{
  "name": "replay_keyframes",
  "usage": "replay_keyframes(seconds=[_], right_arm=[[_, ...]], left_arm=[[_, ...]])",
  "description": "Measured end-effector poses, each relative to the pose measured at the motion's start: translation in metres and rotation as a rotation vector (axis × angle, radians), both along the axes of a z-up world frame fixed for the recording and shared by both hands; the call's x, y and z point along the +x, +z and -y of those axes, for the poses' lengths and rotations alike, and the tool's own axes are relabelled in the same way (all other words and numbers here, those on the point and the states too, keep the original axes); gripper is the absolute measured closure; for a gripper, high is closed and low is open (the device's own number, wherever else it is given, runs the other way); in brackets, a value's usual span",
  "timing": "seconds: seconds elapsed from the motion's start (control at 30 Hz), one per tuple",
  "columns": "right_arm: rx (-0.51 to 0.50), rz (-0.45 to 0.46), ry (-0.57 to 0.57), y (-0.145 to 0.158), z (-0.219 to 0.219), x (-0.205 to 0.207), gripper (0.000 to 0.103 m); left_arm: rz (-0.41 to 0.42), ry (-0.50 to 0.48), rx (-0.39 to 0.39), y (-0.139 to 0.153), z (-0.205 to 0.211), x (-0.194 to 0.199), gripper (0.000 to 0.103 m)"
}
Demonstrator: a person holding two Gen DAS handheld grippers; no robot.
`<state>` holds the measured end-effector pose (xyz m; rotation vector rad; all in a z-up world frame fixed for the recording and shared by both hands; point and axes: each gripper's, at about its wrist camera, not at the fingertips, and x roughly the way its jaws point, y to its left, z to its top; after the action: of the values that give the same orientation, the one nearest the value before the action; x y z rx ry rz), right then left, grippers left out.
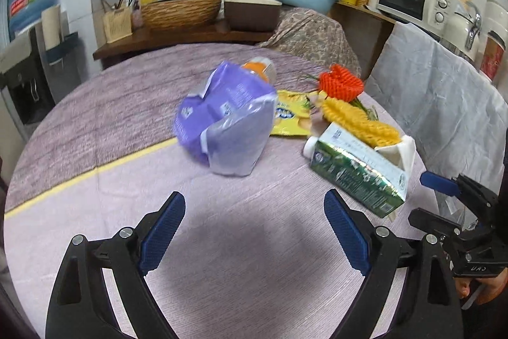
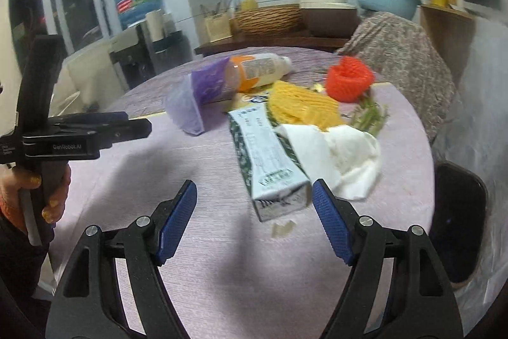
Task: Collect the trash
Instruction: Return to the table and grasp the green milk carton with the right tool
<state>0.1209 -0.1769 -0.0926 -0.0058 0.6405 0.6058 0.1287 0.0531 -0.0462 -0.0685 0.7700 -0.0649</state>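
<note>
Trash lies on a round table with a lilac cloth. A purple and silver bag stands ahead of my open, empty left gripper; an orange-labelled bottle lies behind it. A green milk carton lies on its side to the right, with yellow foam netting, red foam netting and a yellow wrapper beyond. My right gripper is open and empty, with the carton's base just ahead between the fingertips. A crumpled white tissue lies right of the carton.
A dark bin with a clear liner stands below the table's right edge. A chair draped in white cloth and a patterned covered seat stand beyond the table. A wooden counter carries a basket and boxes.
</note>
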Motion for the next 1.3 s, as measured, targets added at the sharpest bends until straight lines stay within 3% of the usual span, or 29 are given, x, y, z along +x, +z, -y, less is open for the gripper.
replay_keyframes(seconds=[0.13, 0.57, 0.63, 0.73, 1.13, 1.27, 1.3], right_arm=[[-0.078, 0.022, 0.039, 0.002, -0.02, 0.012, 0.028], [-0.275, -0.045, 0.077, -0.016, -0.055, 0.067, 0.028], [-0.293, -0.05, 0.073, -0.019, -0.06, 0.069, 0.039], [-0.302, -0.059, 0.071, -0.021, -0.063, 0.067, 0.051], [-0.228, -0.08, 0.0, -0.019, -0.052, 0.035, 0.051], [-0.207, -0.084, -0.001, -0.019, -0.051, 0.025, 0.051], [-0.204, -0.085, -0.005, -0.02, -0.051, 0.024, 0.051]], left_arm=[[-0.005, -0.002, -0.005, -0.005, -0.001, -0.001, 0.015], [-0.028, 0.024, -0.025, -0.007, -0.016, 0.003, 0.015], [-0.027, 0.029, -0.017, -0.006, -0.019, 0.006, 0.015], [-0.021, 0.037, -0.002, -0.003, -0.02, 0.012, 0.015], [0.008, 0.063, 0.17, -0.003, 0.008, 0.06, 0.008], [0.011, 0.078, 0.237, -0.009, 0.02, 0.075, 0.008], [0.014, 0.082, 0.244, -0.01, 0.022, 0.077, 0.014]])
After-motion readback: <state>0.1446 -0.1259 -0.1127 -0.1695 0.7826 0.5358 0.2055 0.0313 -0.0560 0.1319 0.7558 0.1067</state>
